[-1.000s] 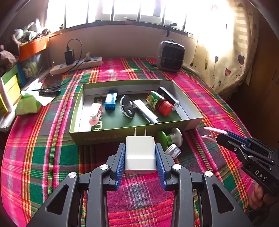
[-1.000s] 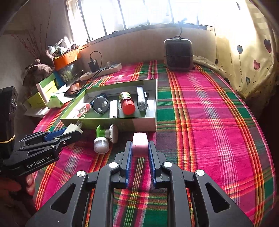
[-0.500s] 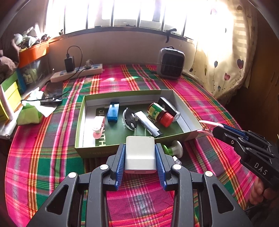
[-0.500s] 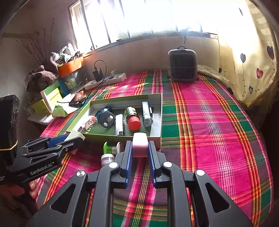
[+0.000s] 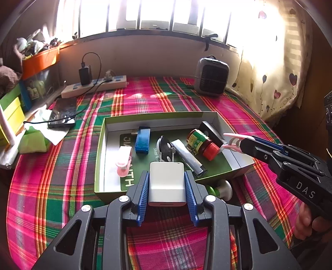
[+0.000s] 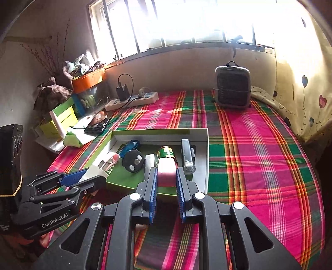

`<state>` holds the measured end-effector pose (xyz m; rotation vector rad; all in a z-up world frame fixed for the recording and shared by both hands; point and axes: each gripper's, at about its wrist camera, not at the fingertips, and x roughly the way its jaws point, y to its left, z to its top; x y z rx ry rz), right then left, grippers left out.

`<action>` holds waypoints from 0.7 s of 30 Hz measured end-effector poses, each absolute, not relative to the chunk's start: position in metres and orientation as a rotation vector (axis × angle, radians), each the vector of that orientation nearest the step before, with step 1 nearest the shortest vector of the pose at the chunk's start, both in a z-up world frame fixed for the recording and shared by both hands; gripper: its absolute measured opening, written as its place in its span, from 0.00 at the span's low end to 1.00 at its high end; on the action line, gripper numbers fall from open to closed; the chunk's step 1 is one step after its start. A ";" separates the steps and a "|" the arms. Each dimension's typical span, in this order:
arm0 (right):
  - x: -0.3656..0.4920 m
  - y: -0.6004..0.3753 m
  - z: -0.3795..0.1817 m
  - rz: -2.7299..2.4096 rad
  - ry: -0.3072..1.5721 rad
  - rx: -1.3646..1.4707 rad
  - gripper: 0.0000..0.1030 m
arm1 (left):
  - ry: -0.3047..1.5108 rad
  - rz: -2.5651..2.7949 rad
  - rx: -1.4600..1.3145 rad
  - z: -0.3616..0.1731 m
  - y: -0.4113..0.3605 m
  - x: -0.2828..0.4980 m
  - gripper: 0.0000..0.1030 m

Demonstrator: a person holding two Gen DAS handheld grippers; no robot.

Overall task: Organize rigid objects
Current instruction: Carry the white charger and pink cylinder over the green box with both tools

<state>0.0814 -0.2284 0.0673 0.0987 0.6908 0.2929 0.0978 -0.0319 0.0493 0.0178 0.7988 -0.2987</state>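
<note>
Grippers both grip: left gripper clamps white charger, right gripper pink clip, over green box.

Strong daylight enters through the barred window at the far side of both views and overexposes the panes to plain white. The glare spreads onto the heart-print curtain, washing out its upper part. Sunlit patches fall on the plaid cloth near the power strip. The near foreground is dimmer: the black gripper frames read as dark silhouettes, and a shadow lies under the green tray at its near wall. Fisheye distortion bends the windowsill into an arc. The picture corners vignette to black. Focus is sharp at centre; edges soften slightly.
</note>
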 end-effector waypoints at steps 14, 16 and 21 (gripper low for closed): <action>0.117 -0.211 0.058 0.339 0.712 0.095 0.18 | 0.825 -0.297 0.002 0.038 -0.030 0.119 0.31; 0.120 -0.209 0.058 0.341 0.711 0.089 0.18 | 0.827 -0.298 0.002 0.037 -0.030 0.120 0.31; 0.131 -0.202 0.056 0.348 0.720 0.078 0.18 | 0.823 -0.301 0.001 0.036 -0.031 0.123 0.31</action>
